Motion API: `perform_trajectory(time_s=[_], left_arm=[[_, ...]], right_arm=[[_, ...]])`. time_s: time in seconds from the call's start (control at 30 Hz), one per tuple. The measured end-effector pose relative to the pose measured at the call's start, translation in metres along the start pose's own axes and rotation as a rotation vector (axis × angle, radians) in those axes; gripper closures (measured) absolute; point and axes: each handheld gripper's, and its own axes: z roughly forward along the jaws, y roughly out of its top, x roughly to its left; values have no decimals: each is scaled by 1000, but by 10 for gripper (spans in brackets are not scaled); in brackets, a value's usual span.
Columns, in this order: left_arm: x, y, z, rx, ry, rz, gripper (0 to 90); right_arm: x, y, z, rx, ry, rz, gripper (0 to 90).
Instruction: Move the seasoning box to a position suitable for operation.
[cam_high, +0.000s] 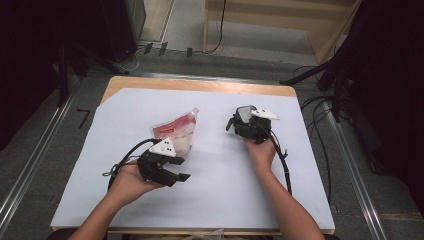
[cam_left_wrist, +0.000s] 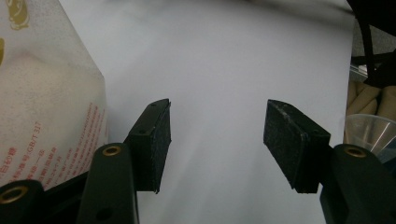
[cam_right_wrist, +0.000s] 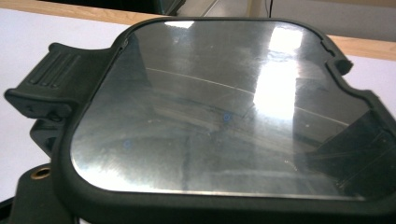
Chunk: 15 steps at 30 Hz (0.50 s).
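Fingers of left gripper (cam_high: 181, 176) apart, empty, beside red-and-white plastic pouch (cam_high: 176, 133); right gripper (cam_high: 248, 125) fingers hidden behind black-framed clear lid (cam_right_wrist: 224, 116), state unclear. Square up on pouch before closing.

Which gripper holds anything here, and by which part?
Left gripper: open, empty. Right gripper sits at the black-framed lid, near one edge; the grip itself cannot be told.
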Motion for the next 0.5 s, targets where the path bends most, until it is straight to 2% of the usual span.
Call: perform_trajectory(time_s=[0.17, 0.3, 0.33, 0.43, 0.5], left_arm=[[0, 0, 0, -1, -1, -3, 425], [1, 1, 1, -2, -6, -9, 425], [1, 2, 1, -1, -8, -7, 425], [0, 2, 2, -3, -10, -6, 425], [-1, 3, 2, -14, -22, -28, 427]], right_arm=[[0, 2, -4, 16, 9, 17, 153], [5, 5, -10, 18, 25, -13, 153], [9, 6, -15, 17, 36, -35, 153], [12, 8, -19, 15, 46, -46, 153], [15, 9, -26, 9, 69, -51, 153]])
